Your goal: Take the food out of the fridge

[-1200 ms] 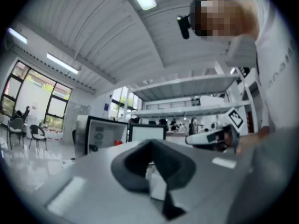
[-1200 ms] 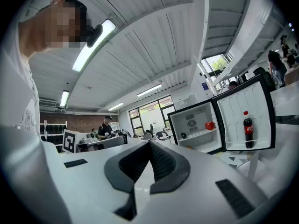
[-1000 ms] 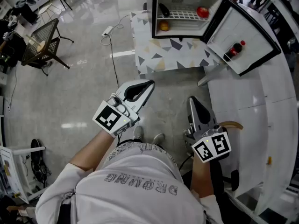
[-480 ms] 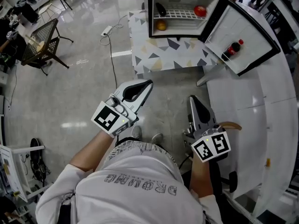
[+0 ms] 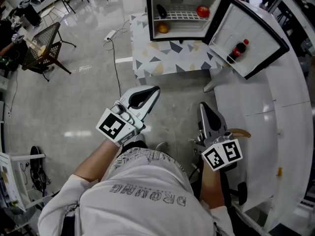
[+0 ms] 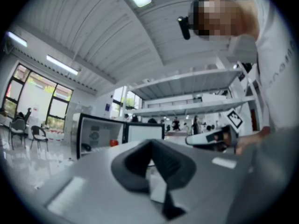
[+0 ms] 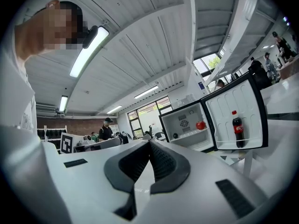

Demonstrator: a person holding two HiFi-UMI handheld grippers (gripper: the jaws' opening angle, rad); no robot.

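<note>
The small fridge (image 5: 150, 14) stands open at the top of the head view. Inside are a dark aubergine-like item (image 5: 161, 10) and a red fruit (image 5: 203, 11) on the wire shelf, with an orange (image 5: 163, 28) below. A cola bottle (image 5: 238, 49) stands in the door (image 5: 256, 28). My left gripper (image 5: 157, 89) and right gripper (image 5: 202, 104) are held level in front of my body, well short of the fridge, both shut and empty. The right gripper view shows the fridge (image 7: 184, 111), red fruit (image 7: 201, 124) and bottle (image 7: 238, 129) ahead. The left gripper view shows the fridge (image 6: 80, 129) too.
The fridge sits on a cabinet with a triangle pattern (image 5: 167, 58). A white curved counter (image 5: 266, 112) runs along the right. A power strip with a cable (image 5: 109, 34) lies on the floor at the left, and a mesh chair (image 5: 42, 45) stands further left.
In the head view the fridge and its cabinet have slid to the left and slightly up as I move. Both grippers stay shut and empty.
</note>
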